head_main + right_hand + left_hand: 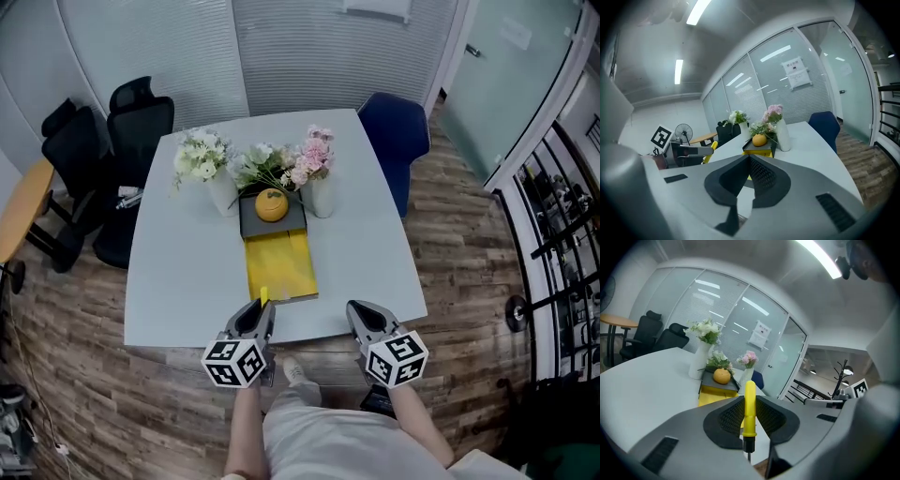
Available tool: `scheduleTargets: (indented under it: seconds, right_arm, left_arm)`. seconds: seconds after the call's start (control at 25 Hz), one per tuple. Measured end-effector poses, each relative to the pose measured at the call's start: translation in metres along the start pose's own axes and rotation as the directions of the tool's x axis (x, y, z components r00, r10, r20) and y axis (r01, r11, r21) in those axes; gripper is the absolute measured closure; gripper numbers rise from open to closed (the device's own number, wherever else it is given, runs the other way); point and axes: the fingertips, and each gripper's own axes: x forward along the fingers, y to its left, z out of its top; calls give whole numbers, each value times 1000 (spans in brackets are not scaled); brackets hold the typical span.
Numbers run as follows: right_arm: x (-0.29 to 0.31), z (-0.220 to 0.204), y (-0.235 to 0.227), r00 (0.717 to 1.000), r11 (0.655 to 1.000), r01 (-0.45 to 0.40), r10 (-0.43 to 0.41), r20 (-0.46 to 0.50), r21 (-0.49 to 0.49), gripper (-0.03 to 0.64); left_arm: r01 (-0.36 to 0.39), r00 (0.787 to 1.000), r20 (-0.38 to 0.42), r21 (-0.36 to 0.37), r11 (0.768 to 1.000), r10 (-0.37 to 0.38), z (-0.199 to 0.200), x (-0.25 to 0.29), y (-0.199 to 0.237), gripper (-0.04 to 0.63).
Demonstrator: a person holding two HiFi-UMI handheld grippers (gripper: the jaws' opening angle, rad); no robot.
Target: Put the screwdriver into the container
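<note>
Screwdriver (749, 408) in the lower middle of the left gripper view: yellow handle standing upright, dark collar and thin metal shaft pointing down, clamped between the left gripper's (750, 401) jaws. Container (281, 267) centre frame in the head view: shallow, rectangular, yellow inside, open, flat on the white worktop (366, 262). The handle end shows at its lower left corner.

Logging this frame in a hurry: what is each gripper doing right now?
Left gripper: closed on the yellow screwdriver.
Right gripper: closed, nothing between its jaws.
</note>
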Motion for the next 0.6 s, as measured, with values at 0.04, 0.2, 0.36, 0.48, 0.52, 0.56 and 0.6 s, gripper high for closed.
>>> scheduleTargets:
  seconds: [0.04,0.2,0.36,0.48,0.52,0.56,0.6]
  right_arm:
    - [14,2,0,1000,1000,-1,1,-7,3,601]
    - [57,9,-3,999,1000,8,-8,-34,15,601]
    - [89,16,-8,998,999,27,-26,-49,27,601]
    - [107,17,-11,997,998,46,-44,-59,35,601]
    - [111,17,-12,997,998,54,-51,-61,38,601]
    - [115,16,-12,996,997,61,-59,-62,41,601]
    - [117,16,-13,996,997,70,-67,-63,44,601]
  left_arm:
    - [4,1000,-9,-3,1000,-4,4,9,10,520]
    - [20,999,-41,-10,1000,-20,19,37,39,520]
    - [38,996,-76,-14,999,-39,28,58,62,520]
    - [59,993,-102,-18,998,-60,30,72,74,520]
    - [66,992,-109,-19,998,-68,30,77,78,520]
    - [74,990,-115,-20,997,-75,31,81,81,520]
    - [81,989,-122,-19,997,-83,31,84,84,520]
